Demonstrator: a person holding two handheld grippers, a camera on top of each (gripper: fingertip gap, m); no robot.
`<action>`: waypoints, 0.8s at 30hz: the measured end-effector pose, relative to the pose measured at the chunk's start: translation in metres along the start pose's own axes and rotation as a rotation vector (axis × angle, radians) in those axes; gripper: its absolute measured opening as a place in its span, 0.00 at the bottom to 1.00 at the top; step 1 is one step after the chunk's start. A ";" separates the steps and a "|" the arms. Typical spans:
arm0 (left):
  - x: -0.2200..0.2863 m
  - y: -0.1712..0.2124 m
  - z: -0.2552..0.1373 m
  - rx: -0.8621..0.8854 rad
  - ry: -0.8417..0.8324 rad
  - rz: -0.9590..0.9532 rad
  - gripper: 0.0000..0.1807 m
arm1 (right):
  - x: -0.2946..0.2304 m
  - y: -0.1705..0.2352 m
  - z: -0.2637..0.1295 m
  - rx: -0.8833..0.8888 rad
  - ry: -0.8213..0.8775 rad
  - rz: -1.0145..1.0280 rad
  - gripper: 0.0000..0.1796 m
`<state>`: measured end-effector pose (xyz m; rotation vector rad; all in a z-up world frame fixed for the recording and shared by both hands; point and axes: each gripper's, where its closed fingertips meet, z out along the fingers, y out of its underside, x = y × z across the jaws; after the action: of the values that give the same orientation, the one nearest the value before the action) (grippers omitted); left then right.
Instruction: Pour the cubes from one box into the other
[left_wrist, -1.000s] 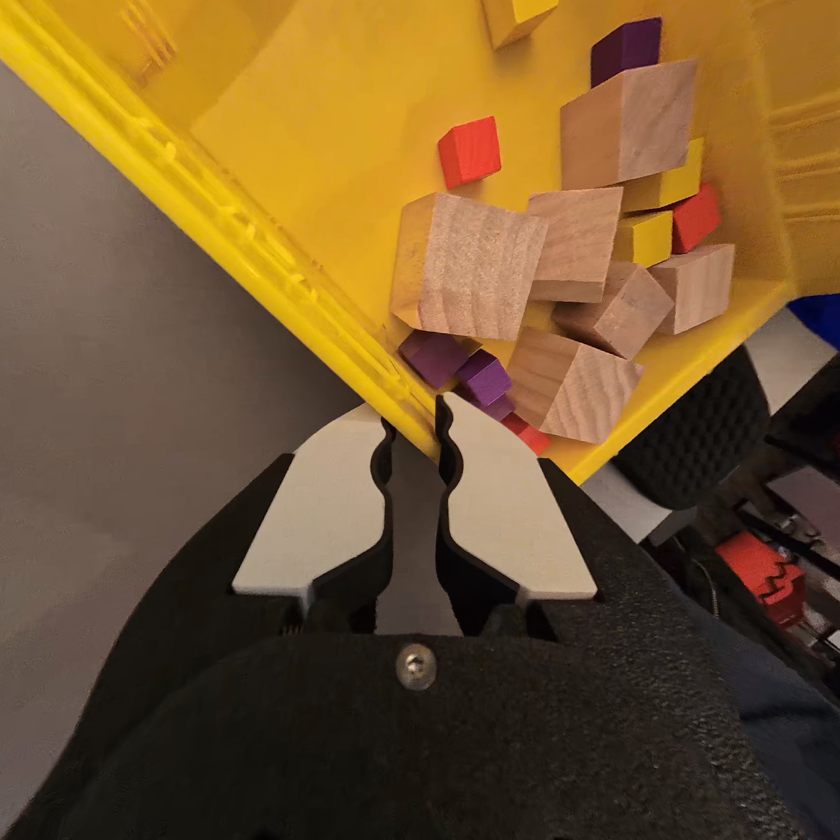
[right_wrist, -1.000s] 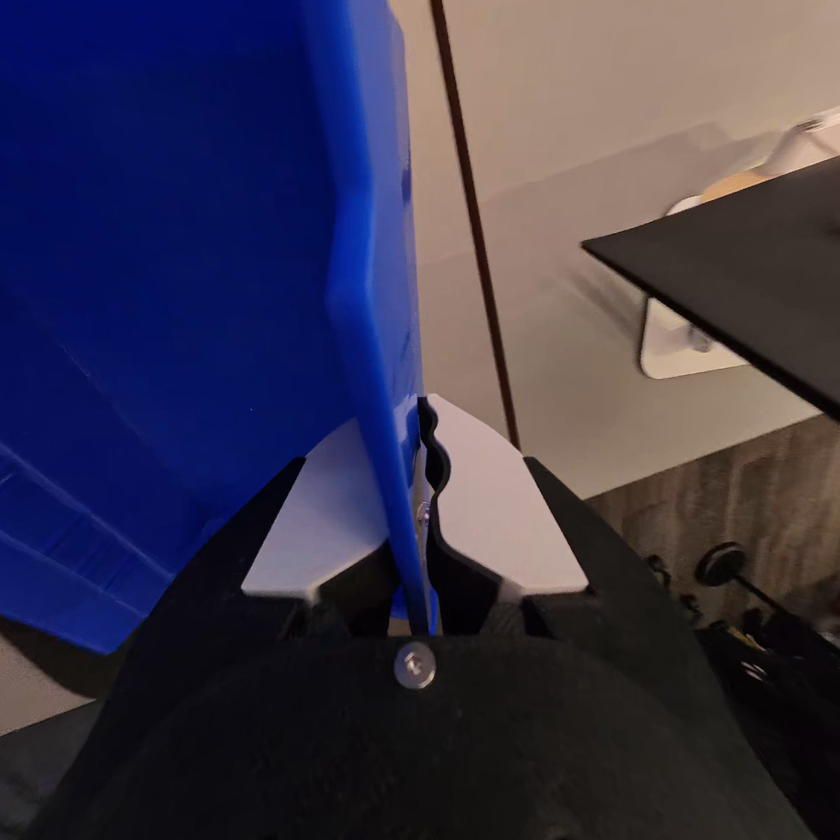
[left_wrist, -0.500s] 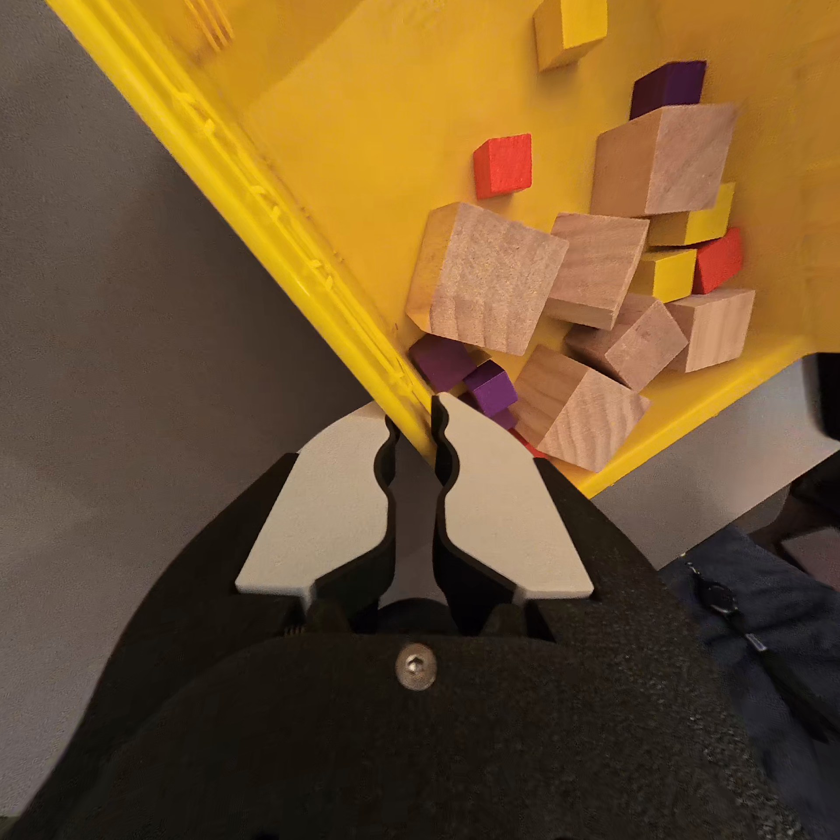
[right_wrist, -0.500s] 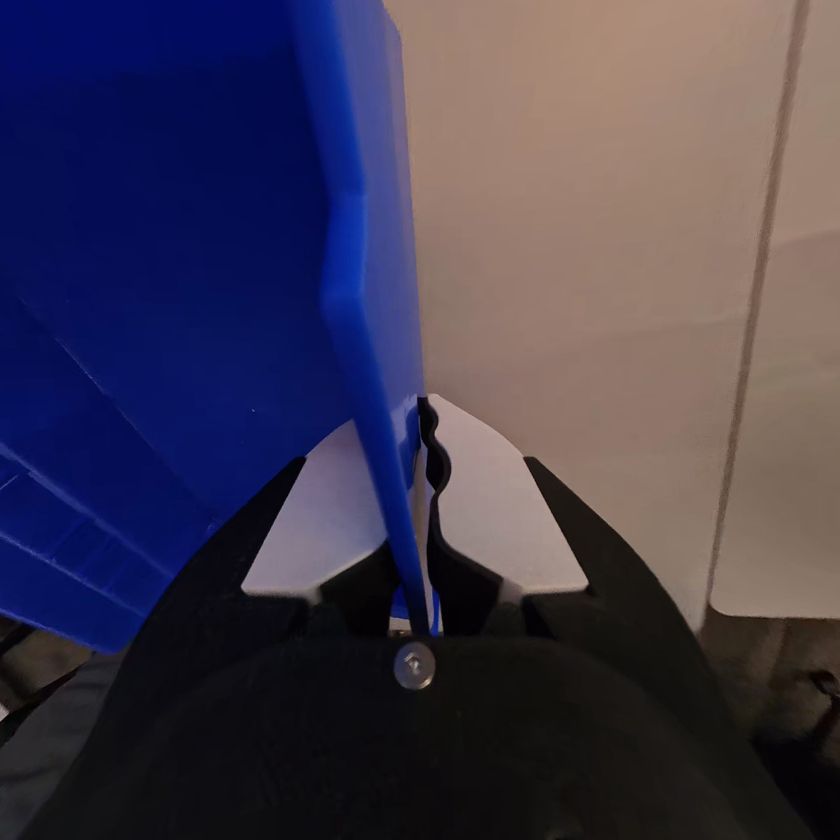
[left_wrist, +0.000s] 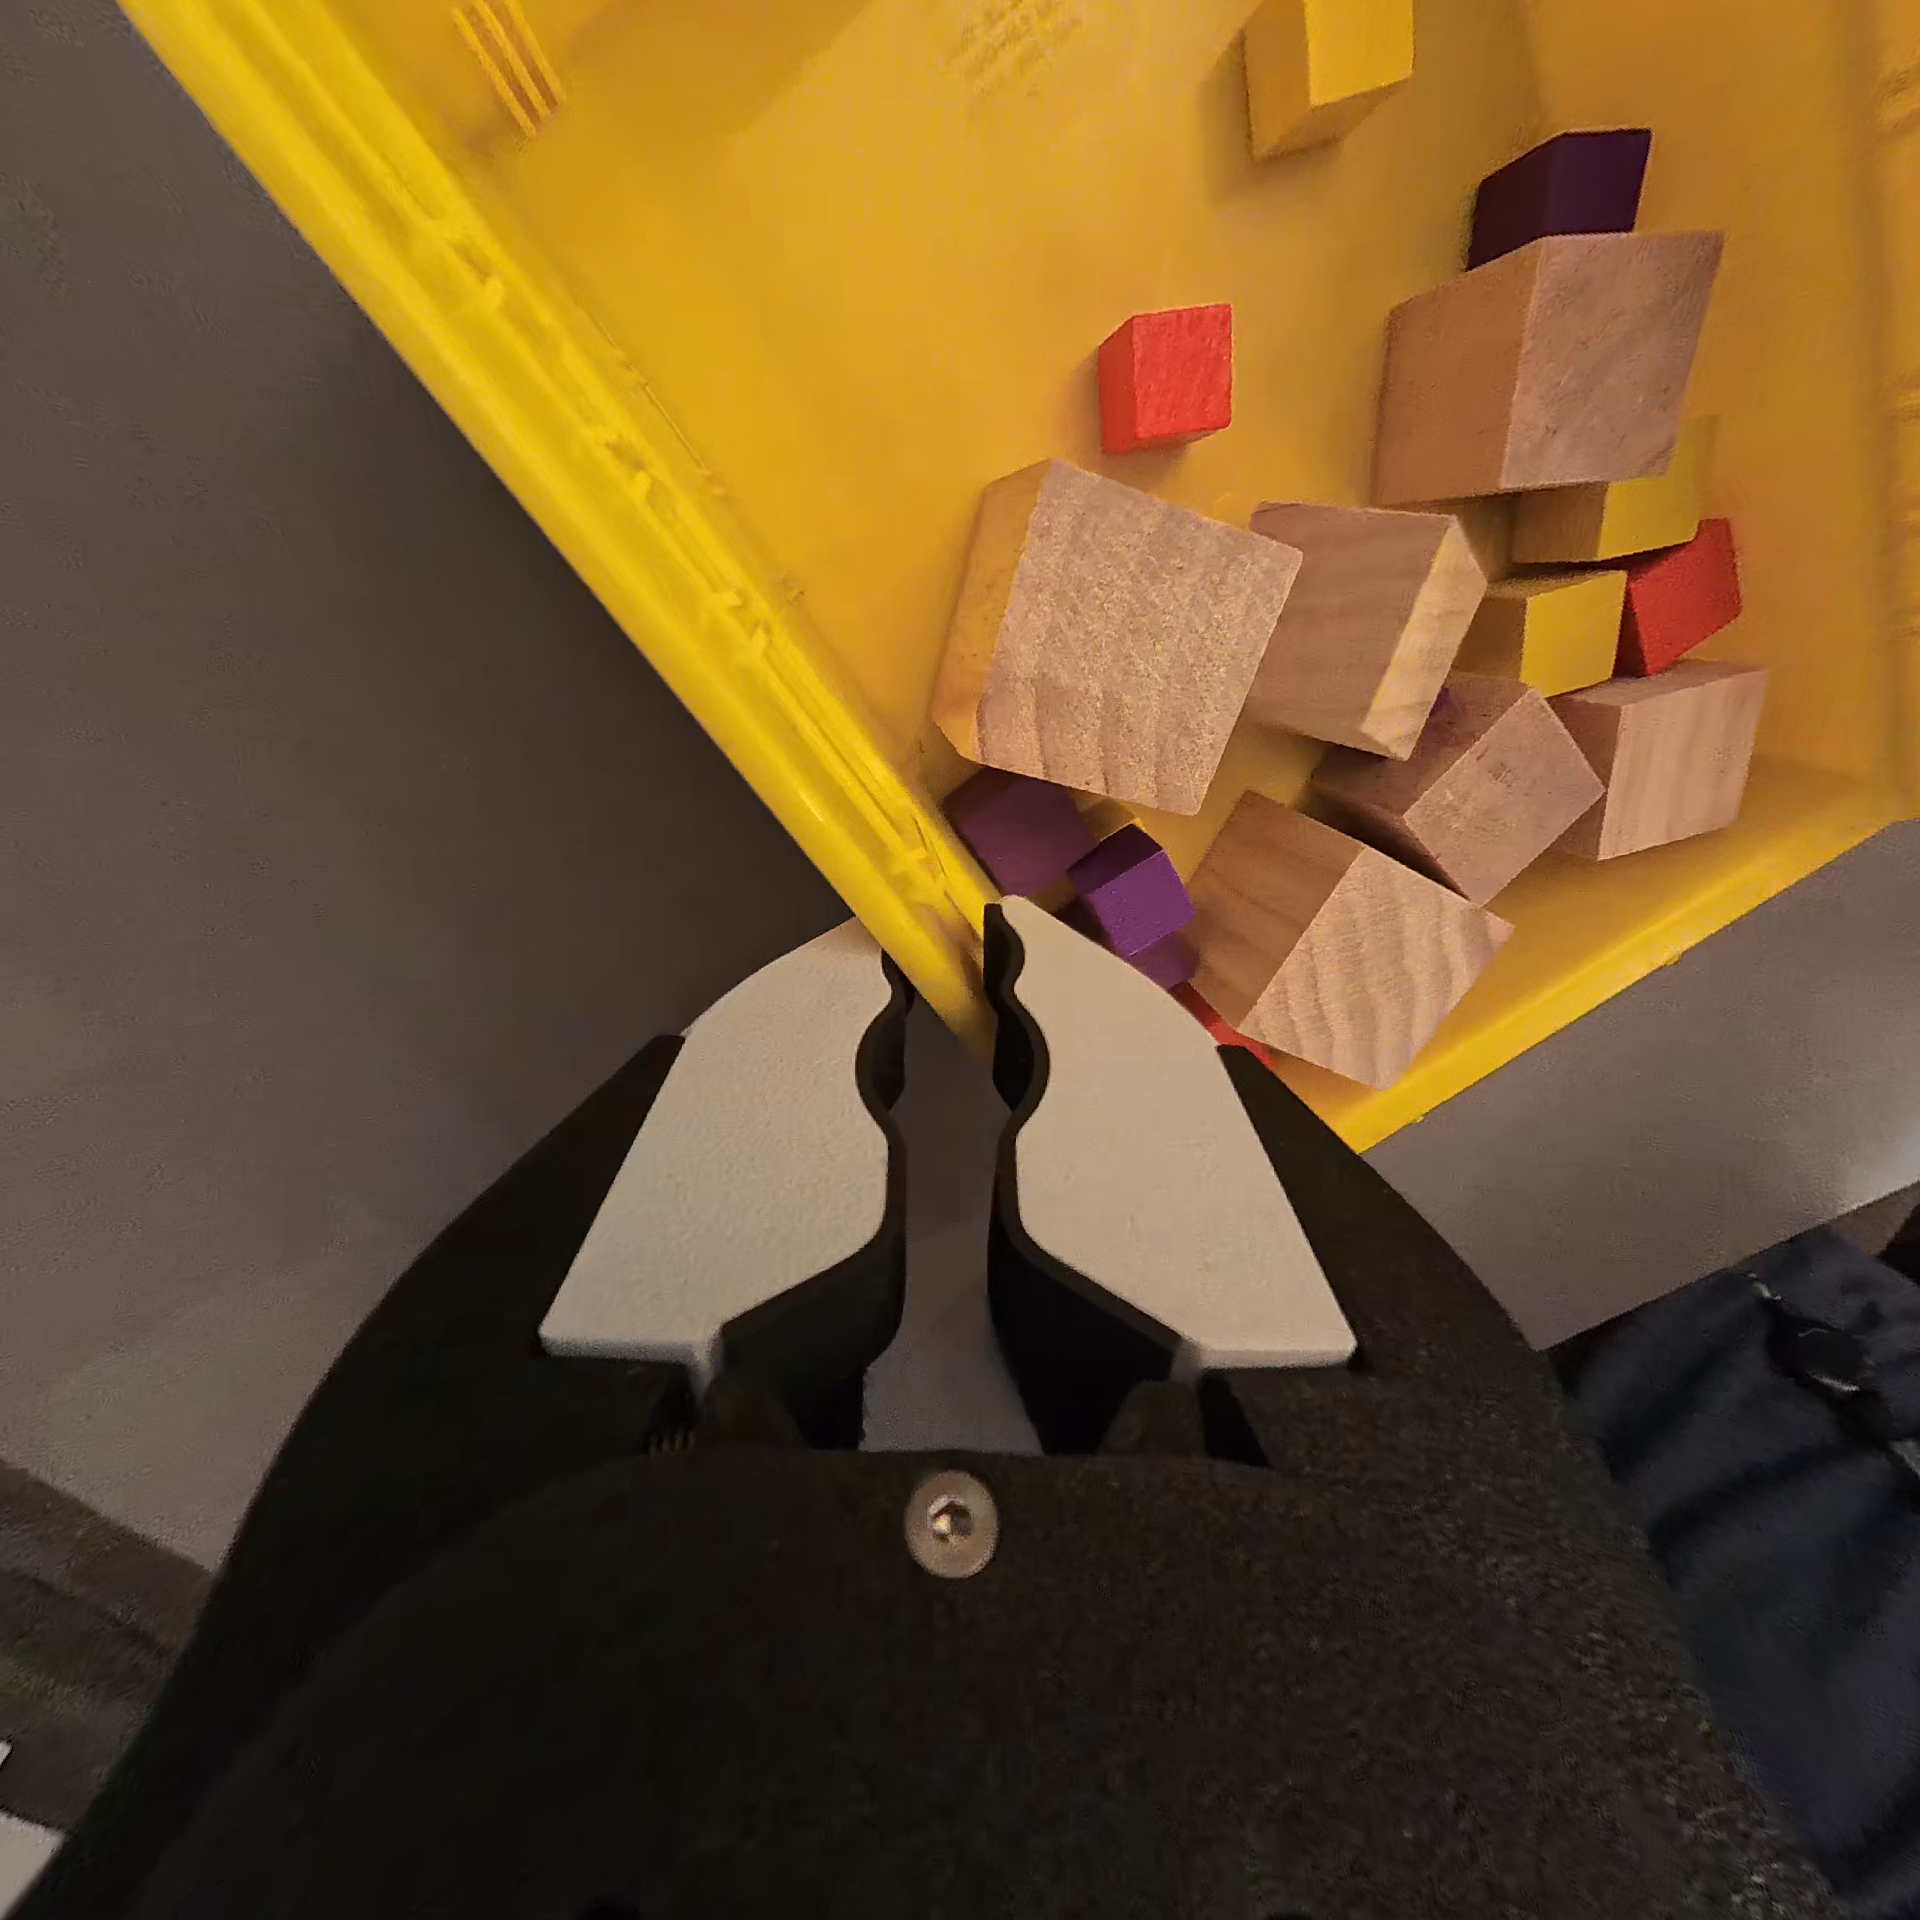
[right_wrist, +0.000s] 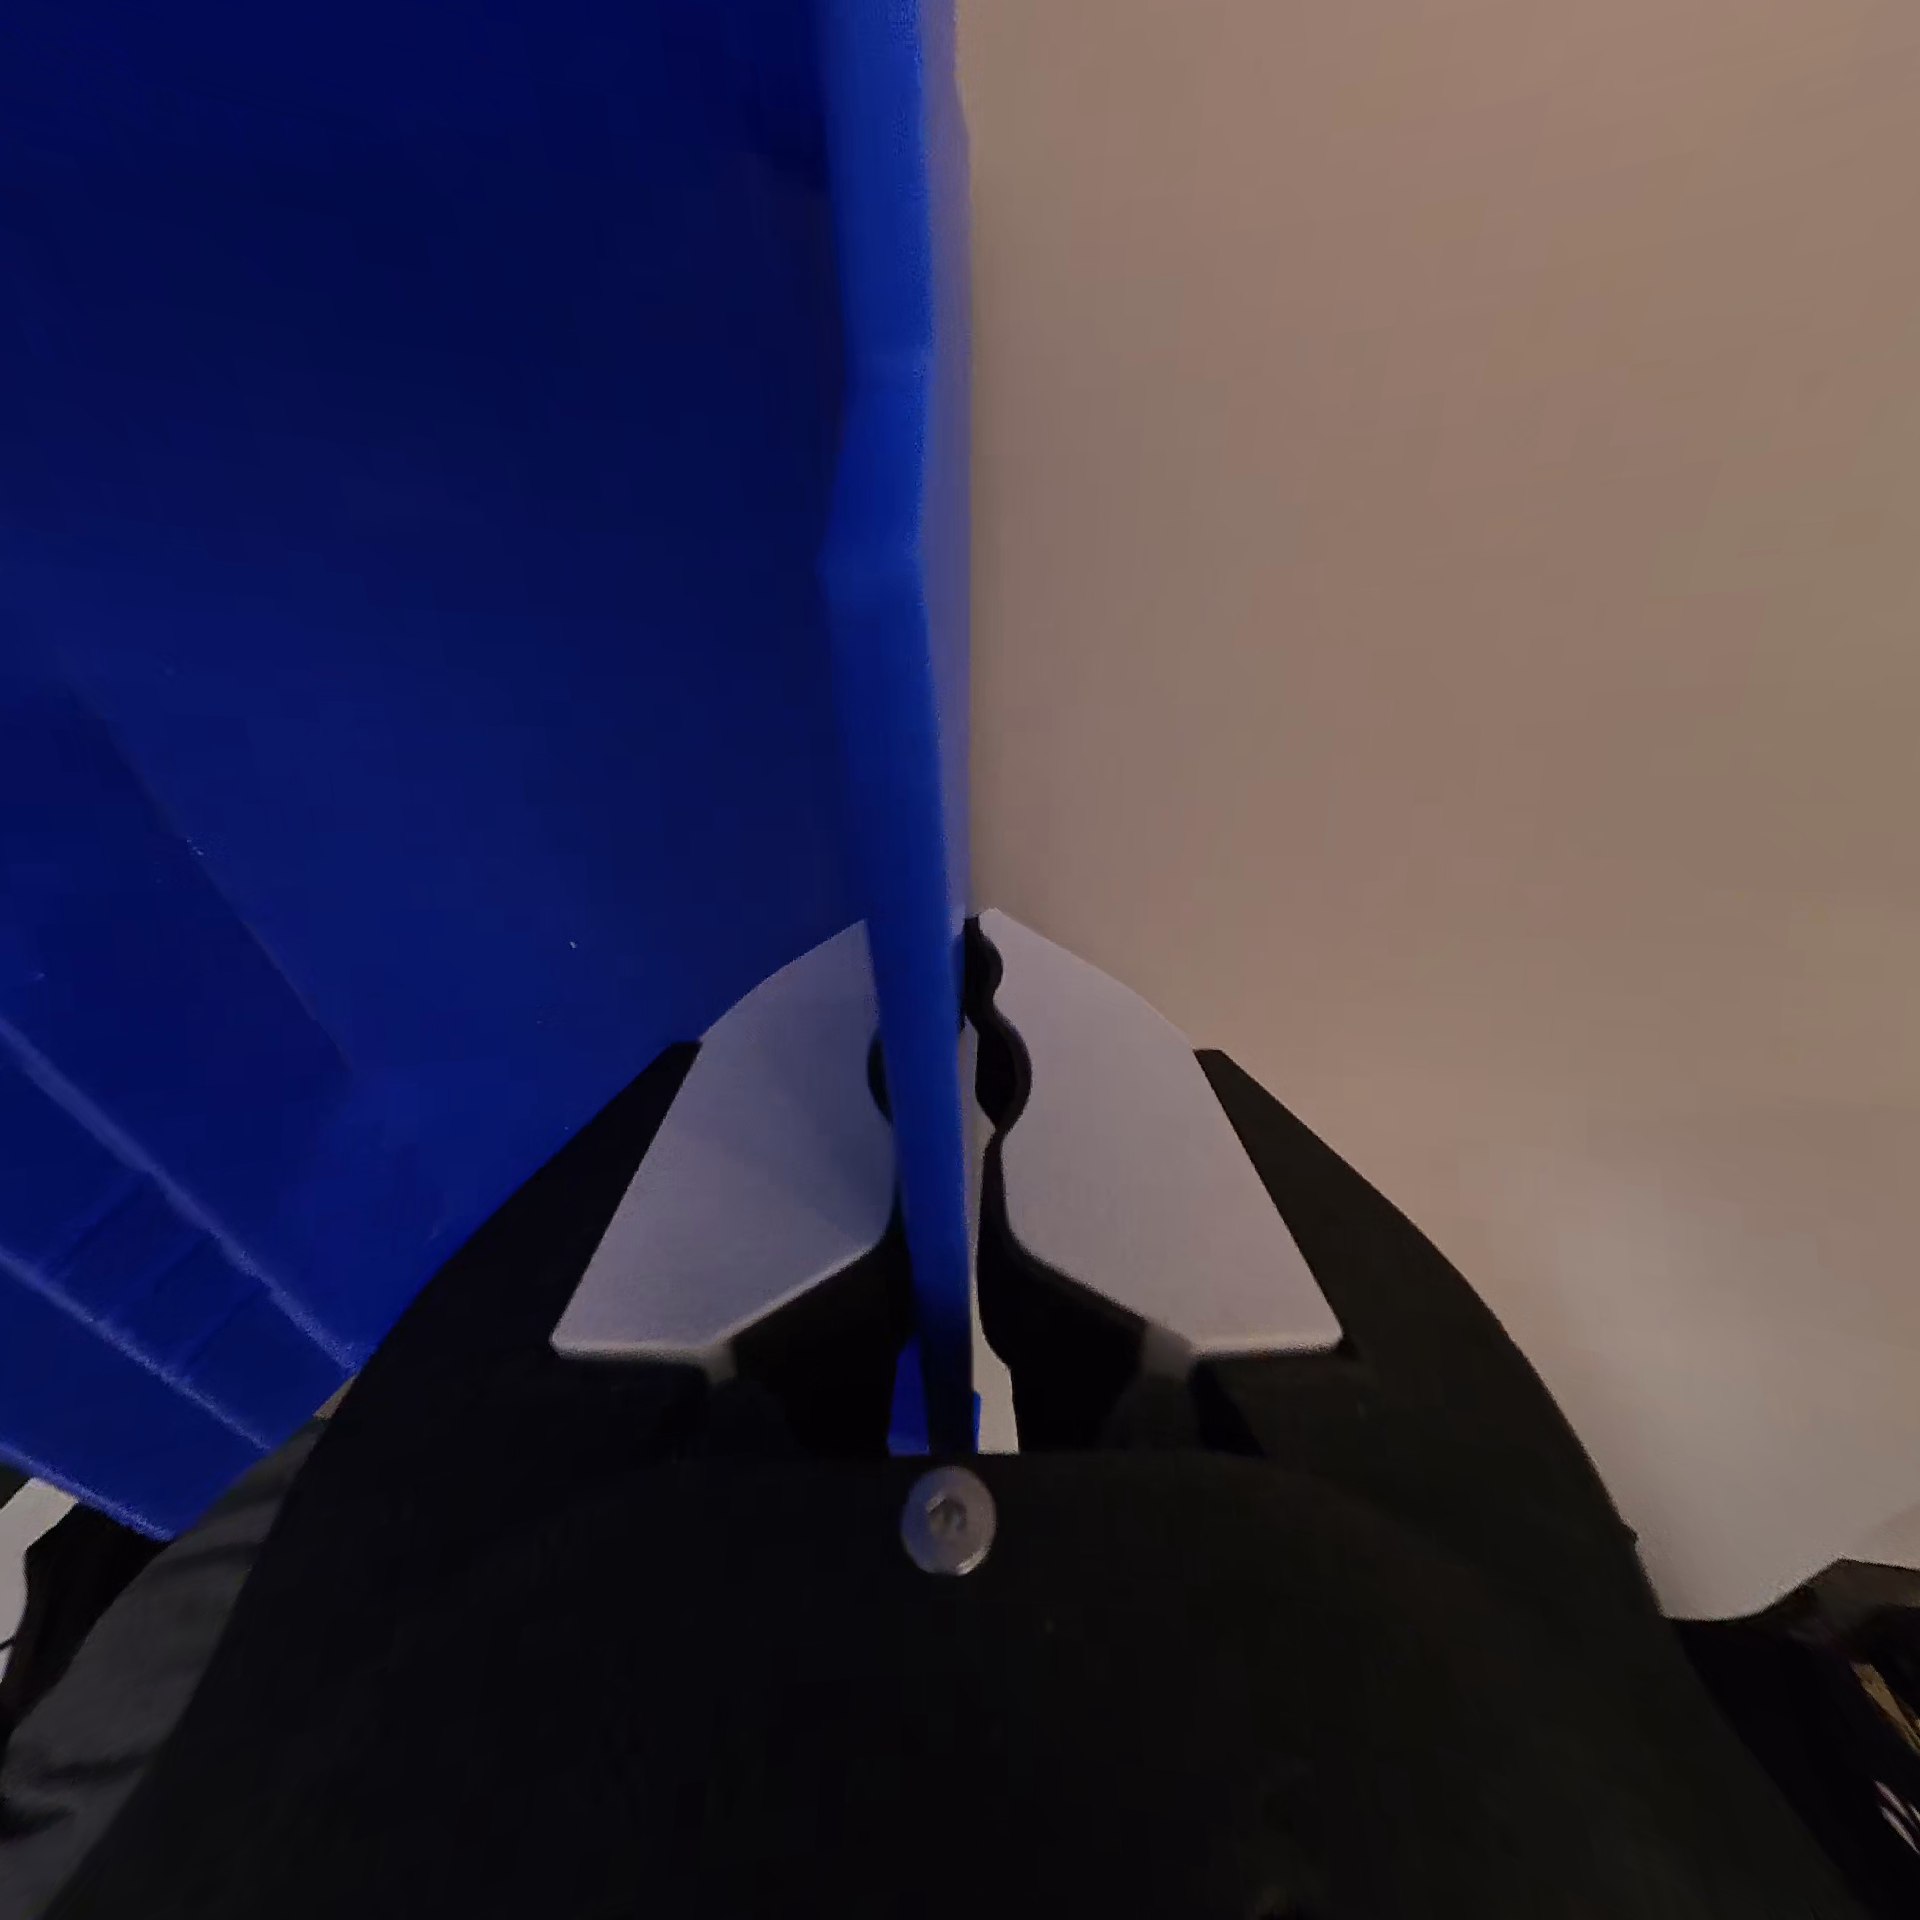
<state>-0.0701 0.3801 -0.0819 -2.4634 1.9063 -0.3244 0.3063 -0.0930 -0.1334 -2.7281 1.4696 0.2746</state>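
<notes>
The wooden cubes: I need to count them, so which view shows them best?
The left wrist view: the wooden cubes lie piled in the yellow box. The right wrist view shows none, only the blue box.

Yellow box (left_wrist: 831, 343) tilted, rim running 11 to 5 o'clock, holding plain wooden cubes (left_wrist: 1117, 634) plus small red (left_wrist: 1169, 376), purple (left_wrist: 1132, 894) and yellow (left_wrist: 1558, 629) ones heaped toward 4 o'clock; blue box (right_wrist: 436, 582) tilted, inside empty.
</notes>
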 end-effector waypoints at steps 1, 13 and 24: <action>-0.004 0.004 -0.001 -0.003 -0.006 0.007 0.07 | -0.002 -0.002 0.003 -0.002 -0.008 0.007 0.03; -0.036 0.023 -0.009 -0.020 -0.046 0.034 0.06 | -0.019 -0.036 -0.020 0.212 -0.128 0.008 0.12; -0.047 0.018 -0.011 0.047 0.008 -0.034 0.05 | -0.081 -0.038 -0.186 1.070 0.151 -0.359 0.14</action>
<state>-0.1007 0.4212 -0.0807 -2.4709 1.8392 -0.3765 0.3205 -0.0259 0.0608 -2.0315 0.7319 -0.5721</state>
